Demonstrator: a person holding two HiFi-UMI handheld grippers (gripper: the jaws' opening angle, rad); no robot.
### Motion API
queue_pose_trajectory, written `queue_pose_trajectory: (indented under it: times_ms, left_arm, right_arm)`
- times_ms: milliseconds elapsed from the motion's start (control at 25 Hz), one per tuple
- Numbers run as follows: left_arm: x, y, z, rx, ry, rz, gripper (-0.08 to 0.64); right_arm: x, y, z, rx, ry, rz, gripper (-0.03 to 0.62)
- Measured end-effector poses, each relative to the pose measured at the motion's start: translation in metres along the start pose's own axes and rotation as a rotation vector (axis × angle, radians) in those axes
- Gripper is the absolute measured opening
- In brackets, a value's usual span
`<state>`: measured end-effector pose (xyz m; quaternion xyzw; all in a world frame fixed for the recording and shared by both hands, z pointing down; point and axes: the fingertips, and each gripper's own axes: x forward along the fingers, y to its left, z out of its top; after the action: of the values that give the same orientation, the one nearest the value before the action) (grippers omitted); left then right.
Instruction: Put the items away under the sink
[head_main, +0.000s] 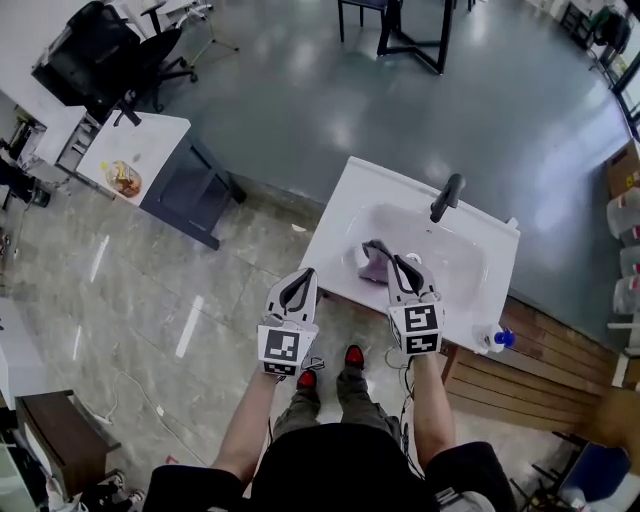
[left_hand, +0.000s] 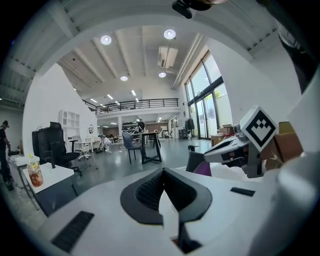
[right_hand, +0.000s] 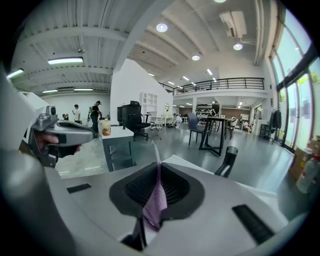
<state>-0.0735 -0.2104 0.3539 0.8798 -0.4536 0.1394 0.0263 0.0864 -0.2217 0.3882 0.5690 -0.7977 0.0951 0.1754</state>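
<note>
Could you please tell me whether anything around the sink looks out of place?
Little stands out. A purple cloth hangs pinched in the right tongs over the sink, and a blue-capped bottle sits right at the sink's corner edge, where it could be knocked off.

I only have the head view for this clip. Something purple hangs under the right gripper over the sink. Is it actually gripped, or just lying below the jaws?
Observer: It is gripped. In the right gripper view, the right gripper has its jaws closed on a purple cloth, which is pinched between the pads and sticks up past their tips.
Operator: And the left one, is it carrying anything?
Observer: No. In the left gripper view, the left gripper has its jaw tips together and holds nothing.
</note>
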Motion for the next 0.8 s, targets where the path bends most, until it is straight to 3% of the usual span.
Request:
queue_pose_trajectory:
  times_ms: [440,800]
  left_arm:
    - [-0.041,-0.001,0.035,0.041,-0.110,-0.121,0.006]
    - [-0.076,-0.024,0.047,0.087,-0.174,-0.291,0.006]
  right_arm:
    - [-0.090,0.028,0.057,-0.016,-0.129,-0.175,0.046]
    - [-0.161,0.056,0.058,0.045,-0.185,-0.352,0.046]
